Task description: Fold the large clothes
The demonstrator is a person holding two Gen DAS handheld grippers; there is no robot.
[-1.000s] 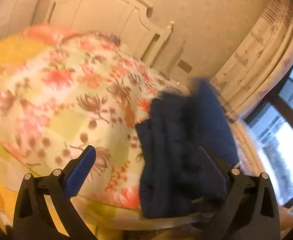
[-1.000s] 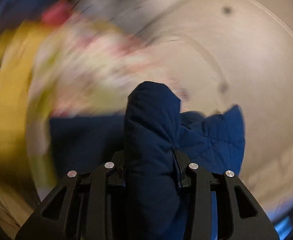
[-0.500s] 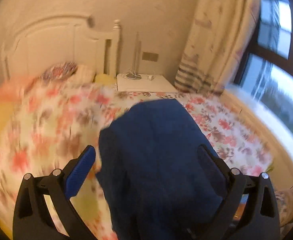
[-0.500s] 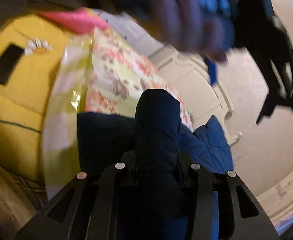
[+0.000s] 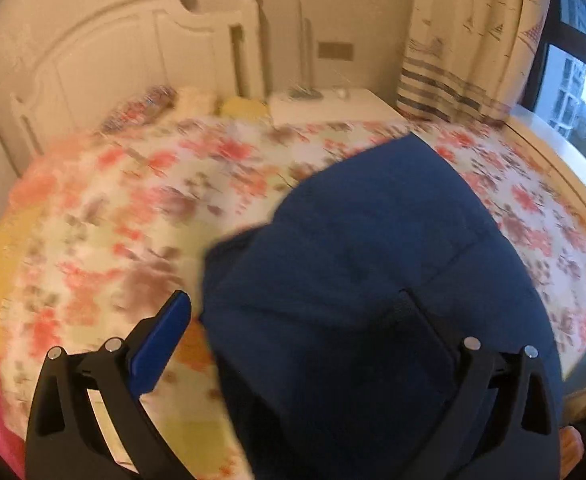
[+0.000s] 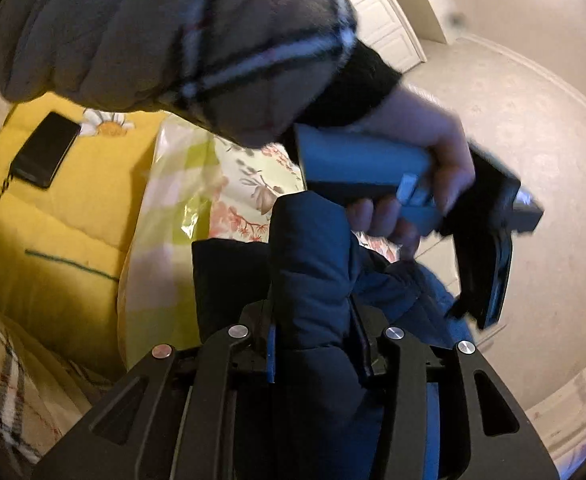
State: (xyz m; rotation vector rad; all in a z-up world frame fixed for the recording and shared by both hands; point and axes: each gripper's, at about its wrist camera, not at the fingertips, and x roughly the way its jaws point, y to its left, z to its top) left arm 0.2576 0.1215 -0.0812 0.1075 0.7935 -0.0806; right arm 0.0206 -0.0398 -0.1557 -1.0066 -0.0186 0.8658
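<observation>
Angling downward, left tongs [image 5: 293,320] wide over navy jacket [image 5: 373,280]; right tongs [image 6: 313,344] opening around its fold.

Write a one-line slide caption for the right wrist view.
Right gripper, jaws opening around a navy padded jacket, while the left hand carries its gripper overhead.
</observation>
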